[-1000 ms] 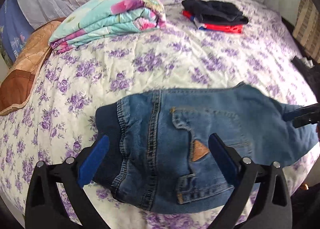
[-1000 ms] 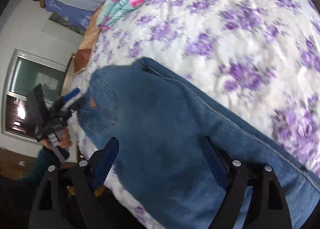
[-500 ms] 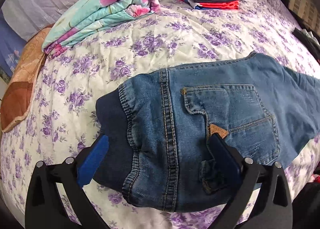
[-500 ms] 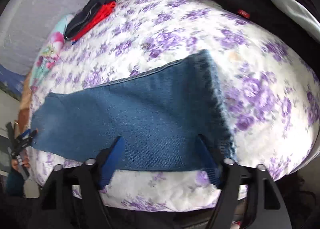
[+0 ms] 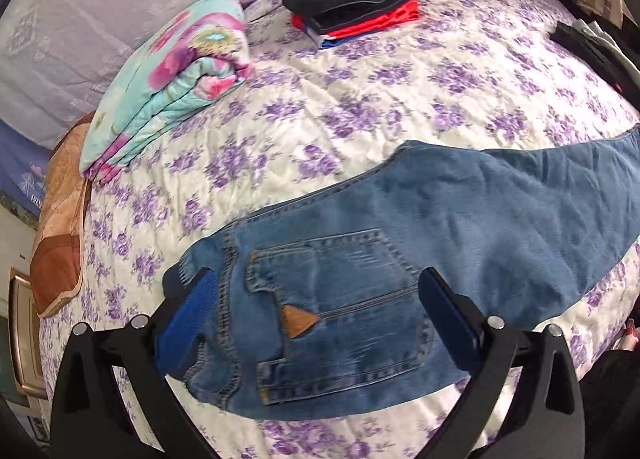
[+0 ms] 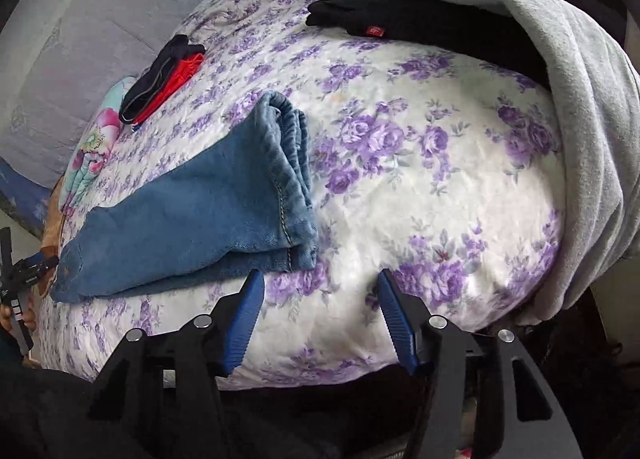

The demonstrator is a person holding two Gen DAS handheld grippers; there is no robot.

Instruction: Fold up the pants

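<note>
Denim pants (image 5: pixel 400 259) lie lengthwise on the flowered bed (image 5: pixel 320 107), legs apparently stacked, so crosswise folds look left to do, while the left gripper (image 5: pixel 316 299) and right gripper (image 6: pixel 320 311) hover with jaws wide apart, holding nothing.

Honestly nothing readable here. The jeans (image 5: pixel 360 299) have a little brown triangle patch (image 5: pixel 298 321) on the back pocket, but no lettering I can make out. There's a small red tag (image 6: pixel 374 31) on the black garment (image 6: pixel 420 23) by the bed's far edge, and any print on it is too tiny to read.
</note>
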